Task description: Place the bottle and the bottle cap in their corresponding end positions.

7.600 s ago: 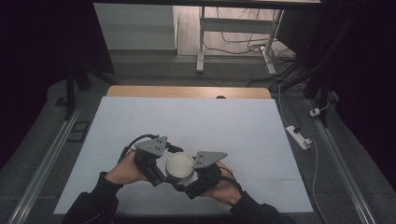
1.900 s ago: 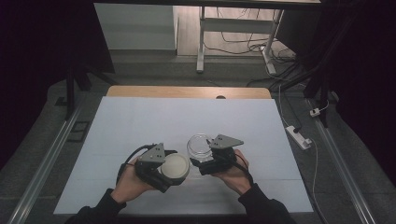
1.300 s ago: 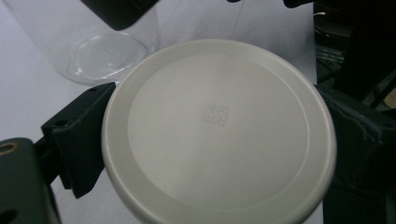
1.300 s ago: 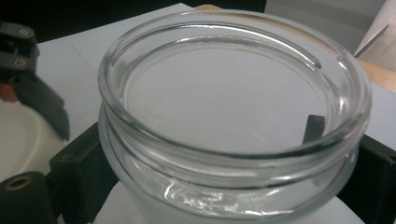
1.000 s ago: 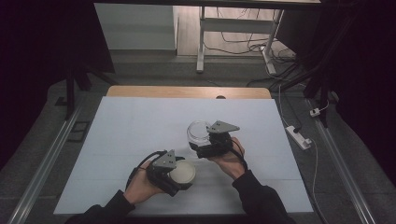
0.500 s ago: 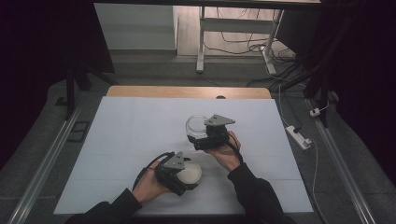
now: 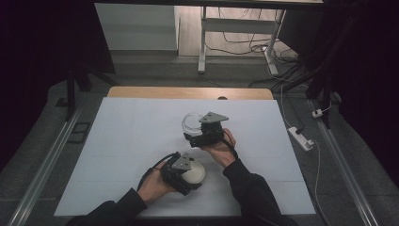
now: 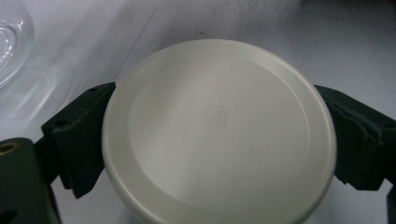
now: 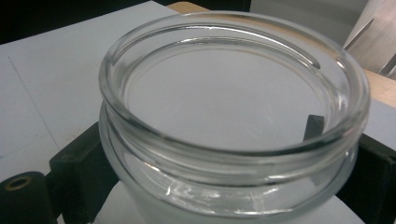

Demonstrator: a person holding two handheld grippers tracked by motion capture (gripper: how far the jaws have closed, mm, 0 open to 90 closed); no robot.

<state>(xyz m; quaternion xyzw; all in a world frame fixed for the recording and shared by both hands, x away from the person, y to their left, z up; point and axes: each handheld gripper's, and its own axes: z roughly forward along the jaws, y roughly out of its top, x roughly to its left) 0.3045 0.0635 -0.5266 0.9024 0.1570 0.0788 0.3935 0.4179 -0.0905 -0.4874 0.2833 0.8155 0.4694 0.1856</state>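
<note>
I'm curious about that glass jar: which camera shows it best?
The right gripper view: the glass jar sits close up between the jaws, rim open. The high view shows it small beside the right gripper; the left gripper view catches an edge.

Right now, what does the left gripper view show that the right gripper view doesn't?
The left gripper view has the cream lid flat, top side up, clamped at its edges by the left tongs, with a small square mark at its middle. The right gripper view has the open mouth of the clear glass jar, lid off, gripped at its sides by the right tongs. Both share the white table sheet.
</note>
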